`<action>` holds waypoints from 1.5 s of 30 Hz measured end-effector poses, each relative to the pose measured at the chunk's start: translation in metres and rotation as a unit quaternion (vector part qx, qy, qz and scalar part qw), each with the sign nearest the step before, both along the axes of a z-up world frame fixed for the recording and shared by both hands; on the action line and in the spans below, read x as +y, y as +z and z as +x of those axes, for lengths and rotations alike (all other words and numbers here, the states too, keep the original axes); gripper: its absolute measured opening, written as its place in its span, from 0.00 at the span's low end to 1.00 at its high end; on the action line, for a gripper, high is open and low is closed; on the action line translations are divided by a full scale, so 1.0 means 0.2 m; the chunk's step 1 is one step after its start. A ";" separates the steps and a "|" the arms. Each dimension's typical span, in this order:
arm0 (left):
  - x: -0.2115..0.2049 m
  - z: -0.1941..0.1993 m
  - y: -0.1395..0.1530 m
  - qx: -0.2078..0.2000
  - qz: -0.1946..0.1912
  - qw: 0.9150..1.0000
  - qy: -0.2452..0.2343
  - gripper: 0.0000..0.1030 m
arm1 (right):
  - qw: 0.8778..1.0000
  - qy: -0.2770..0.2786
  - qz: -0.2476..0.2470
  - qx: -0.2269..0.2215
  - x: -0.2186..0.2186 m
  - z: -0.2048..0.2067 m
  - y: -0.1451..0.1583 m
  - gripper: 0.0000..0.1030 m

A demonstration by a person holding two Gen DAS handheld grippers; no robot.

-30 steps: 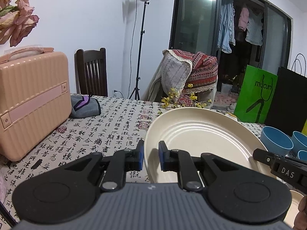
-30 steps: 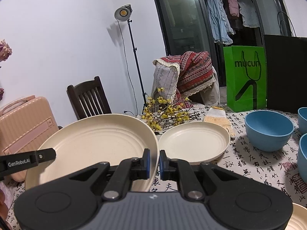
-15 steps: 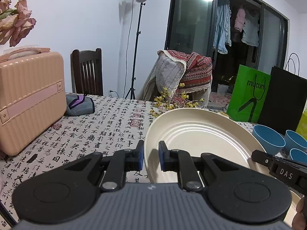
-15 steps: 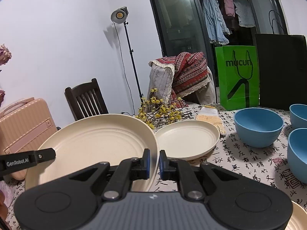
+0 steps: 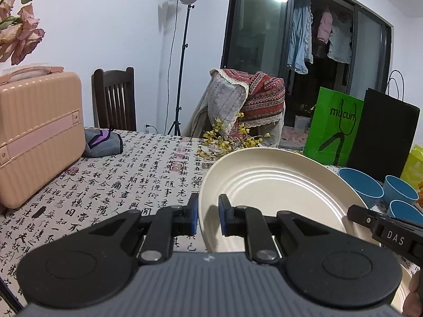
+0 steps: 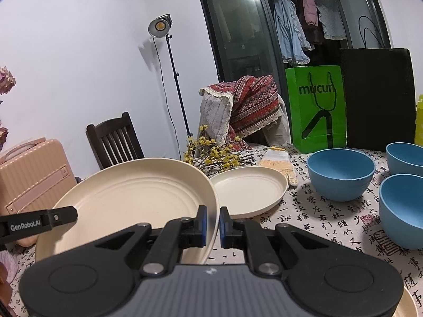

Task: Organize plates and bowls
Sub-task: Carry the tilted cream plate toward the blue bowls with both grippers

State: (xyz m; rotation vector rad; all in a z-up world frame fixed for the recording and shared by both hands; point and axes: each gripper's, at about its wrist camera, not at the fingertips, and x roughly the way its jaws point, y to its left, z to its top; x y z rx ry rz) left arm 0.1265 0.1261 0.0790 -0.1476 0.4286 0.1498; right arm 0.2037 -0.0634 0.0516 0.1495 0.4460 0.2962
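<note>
Large round cream plate [image 6: 137,192] hangs tilted above the calligraphy-print tablecloth [image 5: 127,174], pinched at opposite rims: the left gripper [image 5: 208,216] clamps its left edge, the right gripper [image 6: 211,223] its right edge, both nearly closed. Just behind that plate a smaller cream plate [image 6: 248,187] lies flat. Right of the smaller plate stand three blue bowls [image 6: 341,174].

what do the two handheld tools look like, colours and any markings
Both look alike: a ribbed grey body, two round black housings and black linkage arms with silver pivot pins, ending in blue pads. The left tool shows white "GenRobot.AI" lettering on a finger in the right wrist view; the right tool shows "DAS" on a finger in the left wrist view. No cables or sleeves are visible.
</note>
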 end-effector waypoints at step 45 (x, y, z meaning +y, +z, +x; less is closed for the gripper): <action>-0.27 -0.22 0.00 -0.014 0.011 0.999 -0.028 0.15 | 0.999 -0.030 0.018 -0.017 -0.30 -0.26 -0.01 0.09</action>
